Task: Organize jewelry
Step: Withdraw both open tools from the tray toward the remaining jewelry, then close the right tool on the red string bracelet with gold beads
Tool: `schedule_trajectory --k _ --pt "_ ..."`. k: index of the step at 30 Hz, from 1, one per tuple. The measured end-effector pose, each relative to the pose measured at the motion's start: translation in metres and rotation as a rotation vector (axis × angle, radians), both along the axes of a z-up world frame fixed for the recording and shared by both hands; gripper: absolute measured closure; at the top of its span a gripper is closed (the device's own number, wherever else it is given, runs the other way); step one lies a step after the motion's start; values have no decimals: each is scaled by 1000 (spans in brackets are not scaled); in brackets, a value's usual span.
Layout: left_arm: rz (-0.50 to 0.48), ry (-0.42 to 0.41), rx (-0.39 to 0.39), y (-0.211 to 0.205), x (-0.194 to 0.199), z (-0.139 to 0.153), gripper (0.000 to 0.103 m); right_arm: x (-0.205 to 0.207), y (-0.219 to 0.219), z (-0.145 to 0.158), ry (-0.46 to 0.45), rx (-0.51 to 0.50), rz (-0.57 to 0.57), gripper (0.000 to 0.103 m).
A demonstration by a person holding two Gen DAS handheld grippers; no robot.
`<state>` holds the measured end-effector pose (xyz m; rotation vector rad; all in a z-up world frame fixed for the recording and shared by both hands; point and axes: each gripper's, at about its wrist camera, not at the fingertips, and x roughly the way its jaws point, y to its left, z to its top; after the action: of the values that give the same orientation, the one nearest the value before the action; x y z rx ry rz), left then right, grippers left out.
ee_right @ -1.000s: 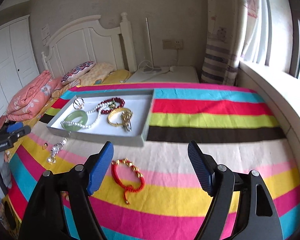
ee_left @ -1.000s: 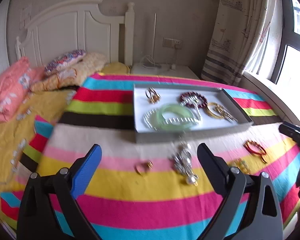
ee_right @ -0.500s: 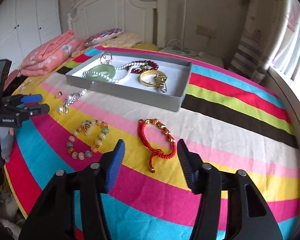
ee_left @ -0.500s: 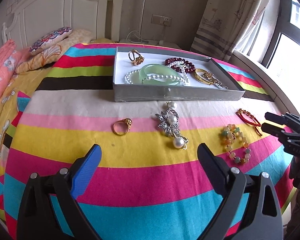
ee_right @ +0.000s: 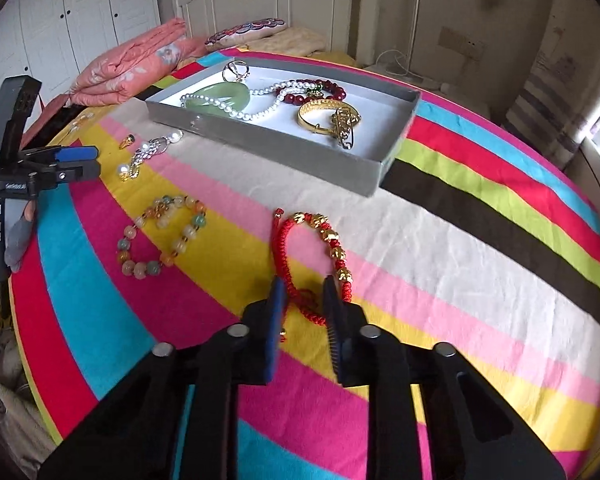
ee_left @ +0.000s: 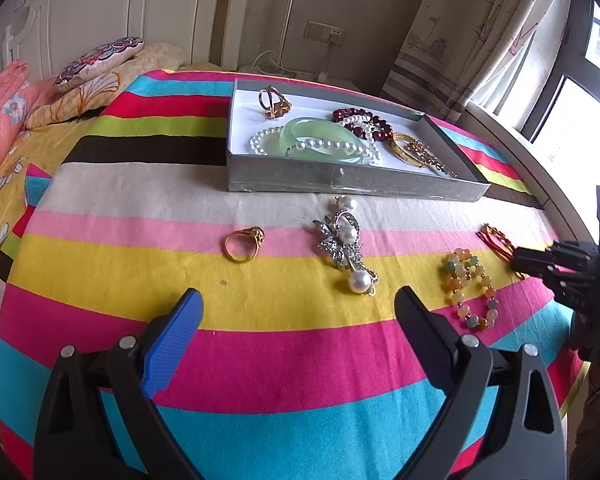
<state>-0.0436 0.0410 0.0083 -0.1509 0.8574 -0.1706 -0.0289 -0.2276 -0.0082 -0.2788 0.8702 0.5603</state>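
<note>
Jewelry partly sorted: green jade bangle (ee_left: 320, 140), pearl strand (ee_left: 324, 145), gold bangle (ee_right: 320, 116) already laid in grey cardboard tray (ee_left: 340, 180). Gold ring (ee_left: 244, 242), pearl brooch (ee_left: 346, 248), pastel bead bracelet (ee_right: 160, 236) left on striped bedspread (ee_left: 260, 364). Red cord bracelet (ee_right: 312, 256) being closed upon by right gripper (ee_right: 304, 296); left gripper (ee_left: 298, 306) held wide, empty.

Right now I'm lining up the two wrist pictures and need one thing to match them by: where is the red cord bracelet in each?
Left wrist: red cord bracelet at the far right, partly behind the right gripper.
Right wrist: bracelet at centre, its near end between that gripper's closing jaws.
Shared landmark: the grey tray, beyond the bracelet in both.
</note>
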Motion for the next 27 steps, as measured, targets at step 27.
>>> schedule_trajectory --k 27 --pt "9 9 0 1 -1 -2 8 -51 7 9 -38 191 -153 94"
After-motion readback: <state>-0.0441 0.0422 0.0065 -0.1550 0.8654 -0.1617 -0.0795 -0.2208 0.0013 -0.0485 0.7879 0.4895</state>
